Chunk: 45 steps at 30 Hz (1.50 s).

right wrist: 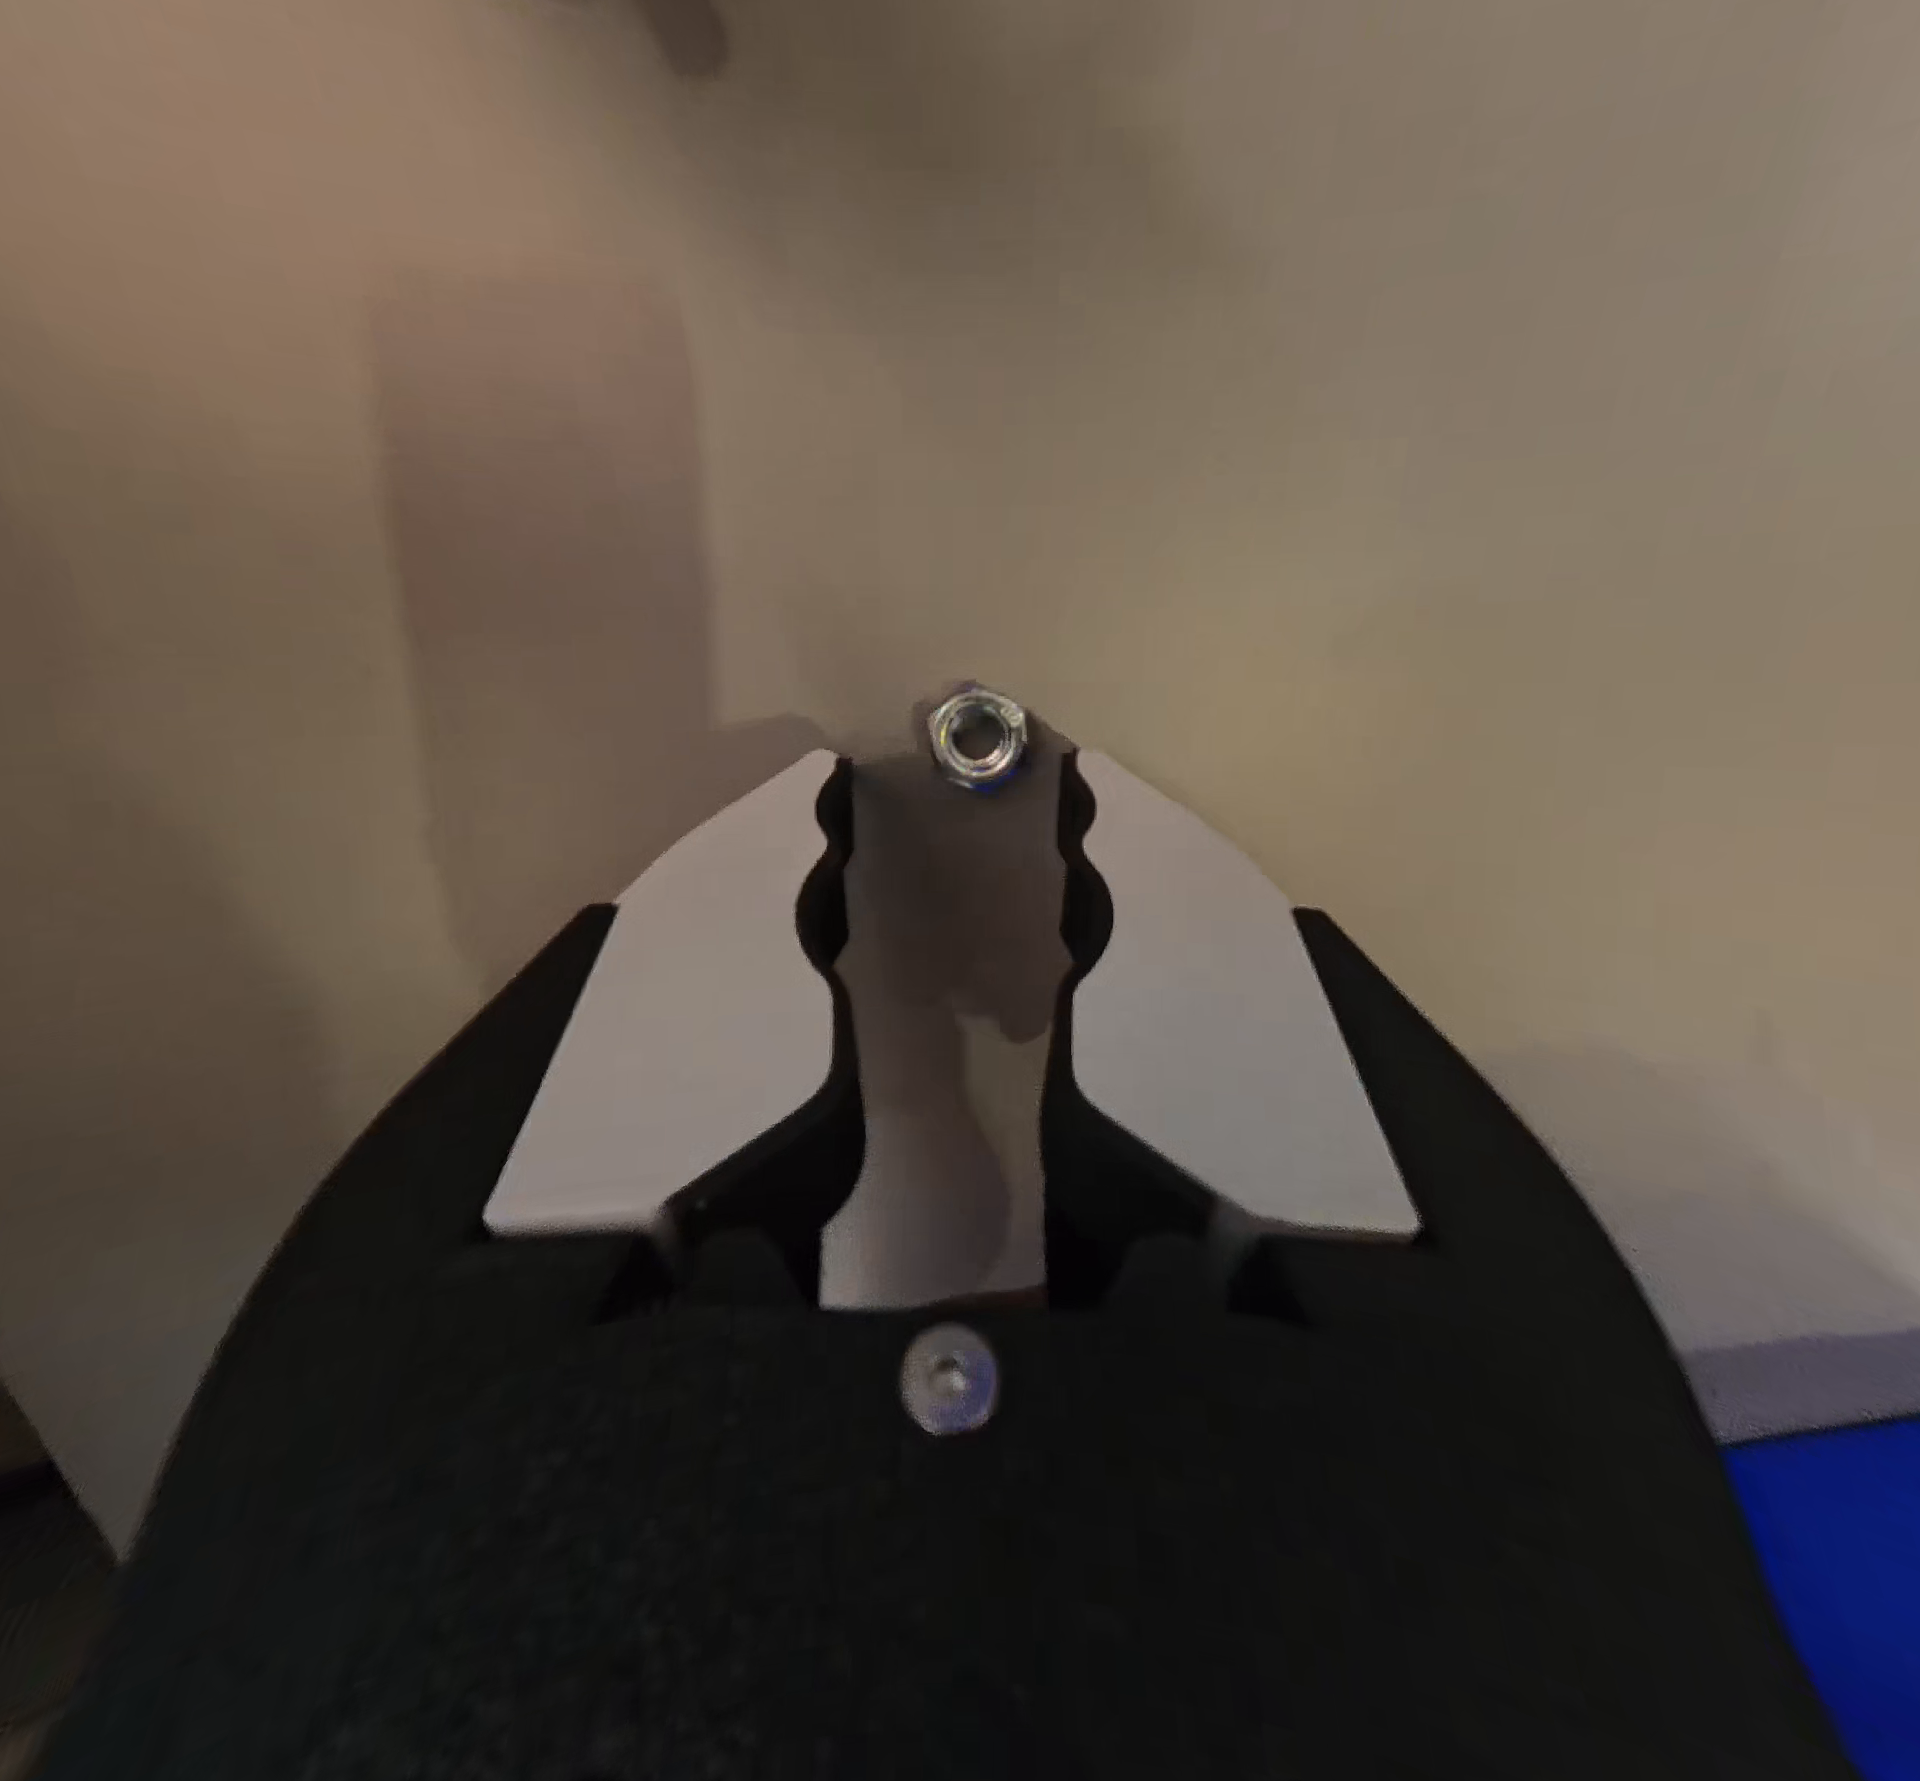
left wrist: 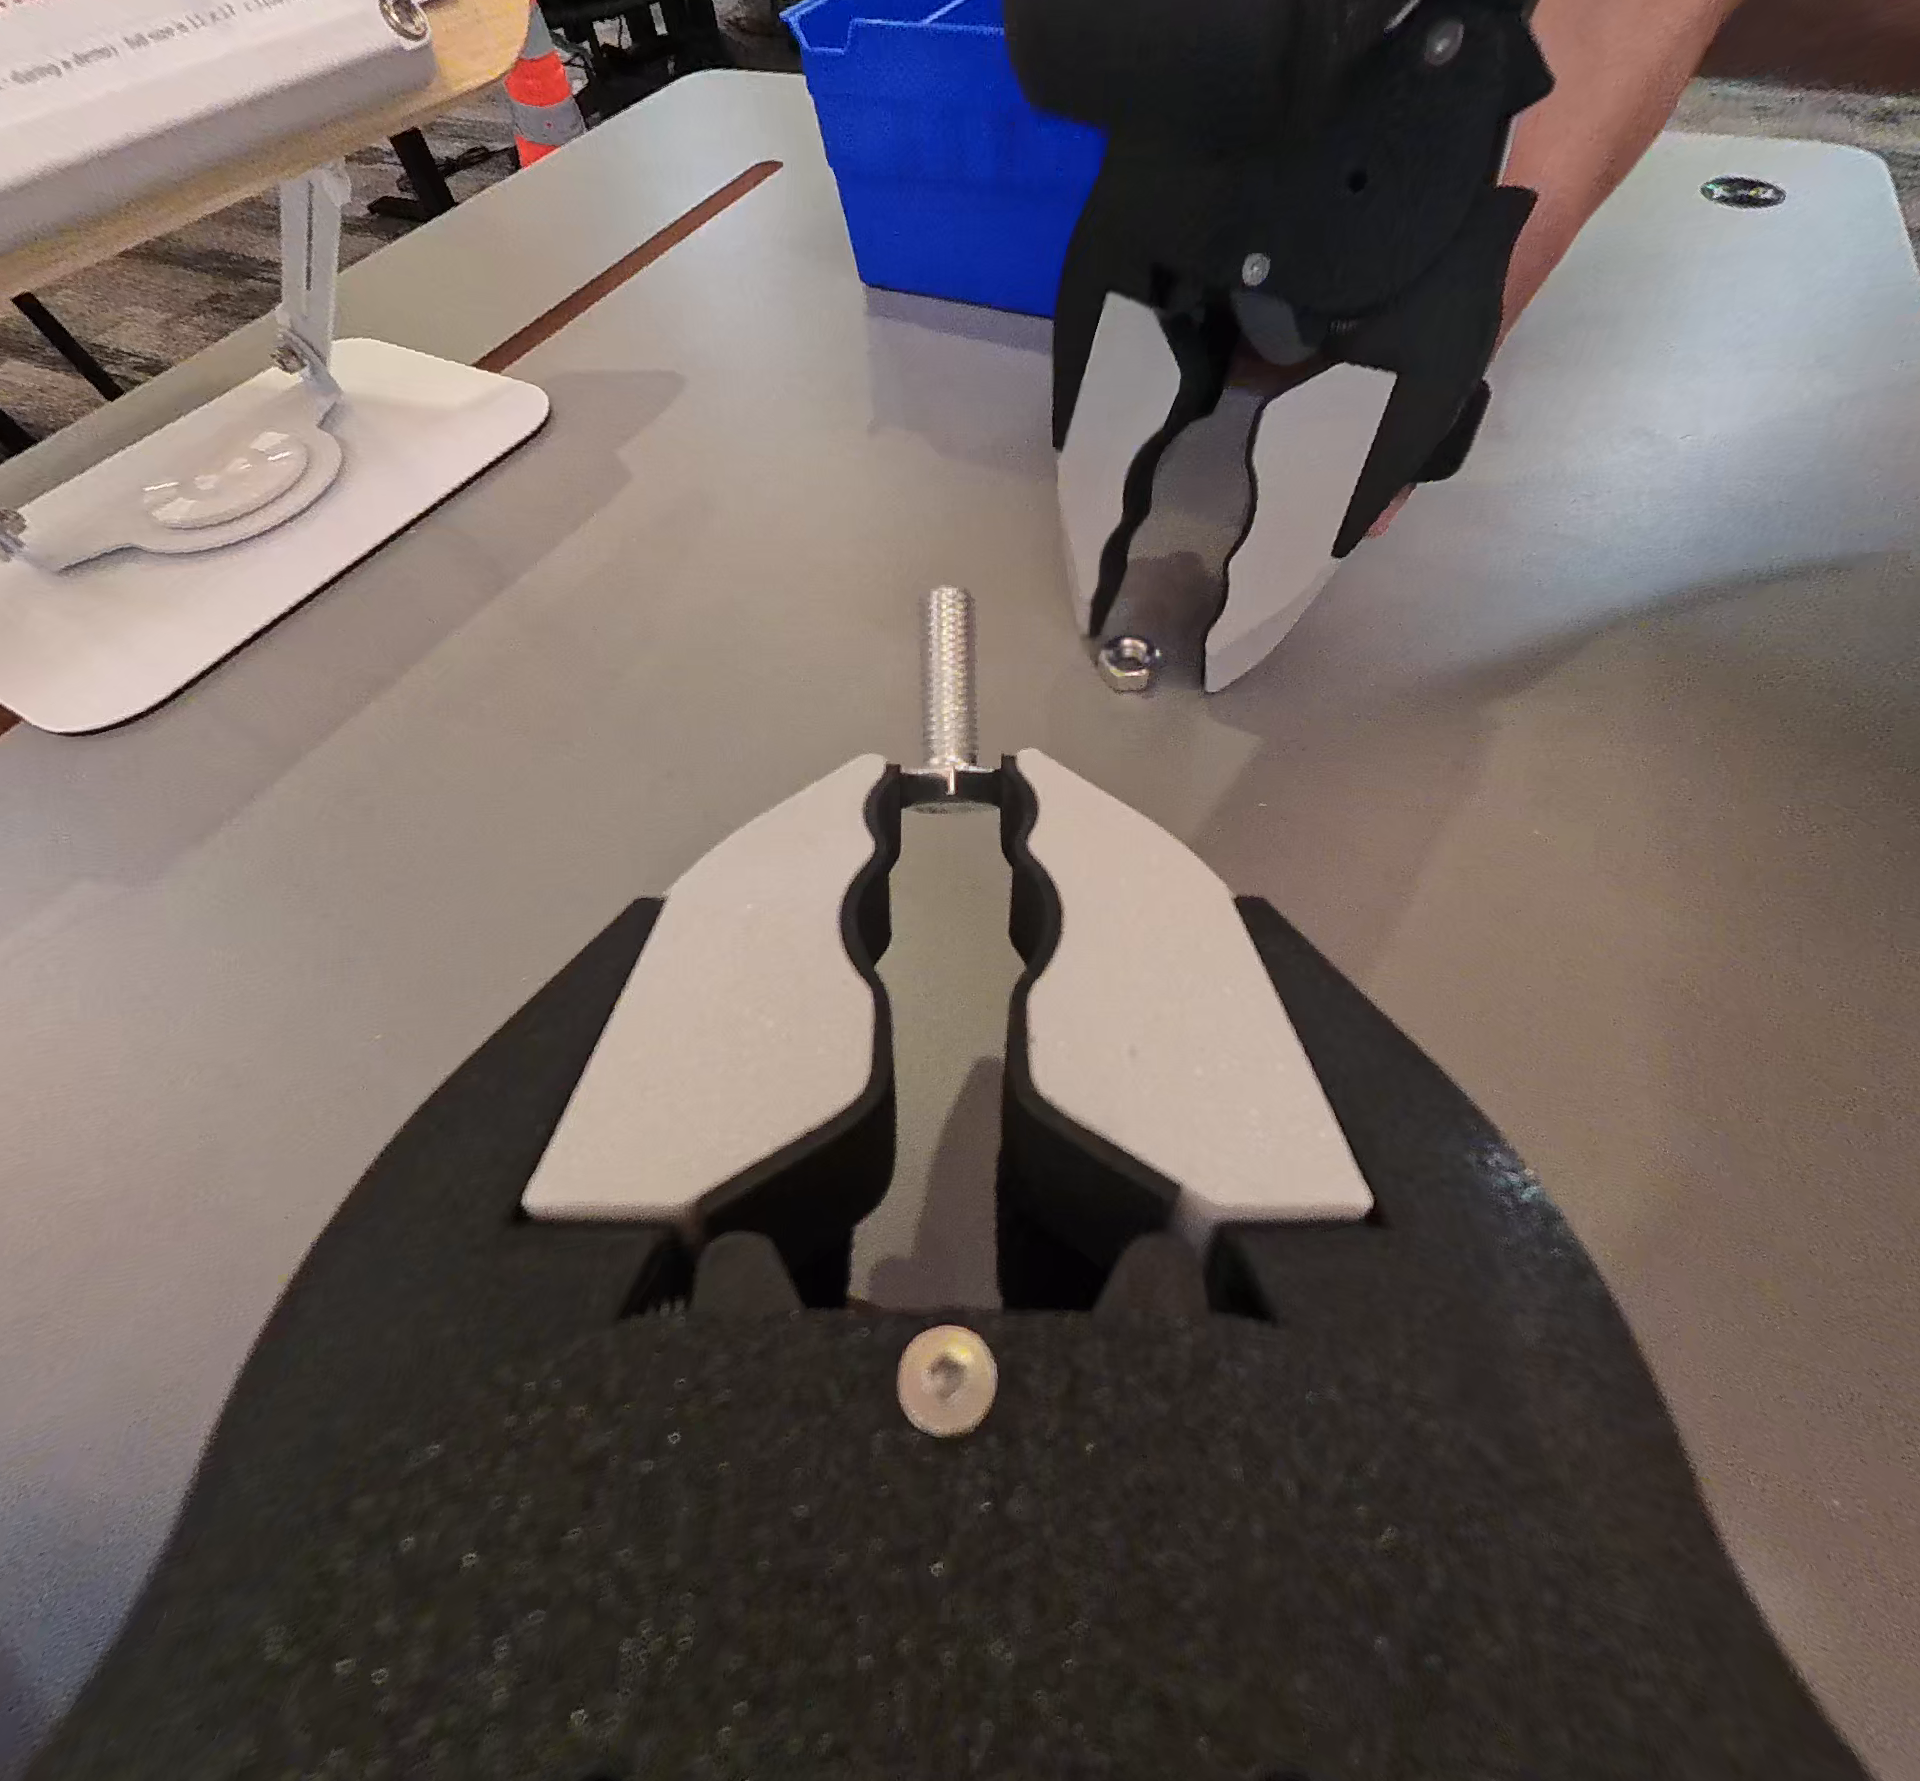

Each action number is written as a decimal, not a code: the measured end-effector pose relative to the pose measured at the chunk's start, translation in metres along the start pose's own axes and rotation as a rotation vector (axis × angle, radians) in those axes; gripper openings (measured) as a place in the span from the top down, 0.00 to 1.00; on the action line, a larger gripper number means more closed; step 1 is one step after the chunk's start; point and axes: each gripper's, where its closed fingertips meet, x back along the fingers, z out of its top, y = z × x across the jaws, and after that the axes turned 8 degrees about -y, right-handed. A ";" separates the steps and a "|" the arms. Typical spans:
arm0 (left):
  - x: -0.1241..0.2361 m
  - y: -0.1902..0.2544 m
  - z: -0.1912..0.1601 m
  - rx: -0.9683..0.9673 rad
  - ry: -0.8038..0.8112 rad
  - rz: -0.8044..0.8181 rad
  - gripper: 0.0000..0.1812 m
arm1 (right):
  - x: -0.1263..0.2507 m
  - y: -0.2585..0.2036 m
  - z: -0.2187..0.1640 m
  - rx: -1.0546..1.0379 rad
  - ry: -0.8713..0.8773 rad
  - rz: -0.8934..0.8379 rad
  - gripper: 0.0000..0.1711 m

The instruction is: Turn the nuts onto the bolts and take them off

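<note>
My left gripper (left wrist: 949, 770) is shut on the head of a silver bolt (left wrist: 948, 673), whose threaded shank points away over the grey table. My right gripper (left wrist: 1153, 666) shows in the left wrist view, pointing down at the table with its jaws open around a small silver hex nut (left wrist: 1127, 663) that lies flat. In the right wrist view the nut (right wrist: 975, 732) lies between the open fingertips of that gripper (right wrist: 956, 760), touching neither. A person's hand (left wrist: 1621, 48) holds the right gripper.
A blue plastic bin (left wrist: 925, 142) stands on the table behind the right gripper. A white stand (left wrist: 270, 474) with a printed board sits at the left. An orange cone (left wrist: 545, 84) stands on the floor beyond the table (left wrist: 623, 588).
</note>
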 end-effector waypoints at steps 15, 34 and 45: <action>-0.002 0.004 -0.002 -0.028 -0.017 -0.006 0.90 | -0.001 0.008 0.005 -0.579 0.432 -0.205 0.81; 0.039 0.081 0.032 0.092 0.185 -0.681 0.90 | 0.132 -0.077 0.073 0.188 1.060 0.134 0.90; 0.052 0.083 0.039 0.126 0.247 -0.774 0.91 | 0.138 -0.087 0.088 0.288 1.093 0.225 0.90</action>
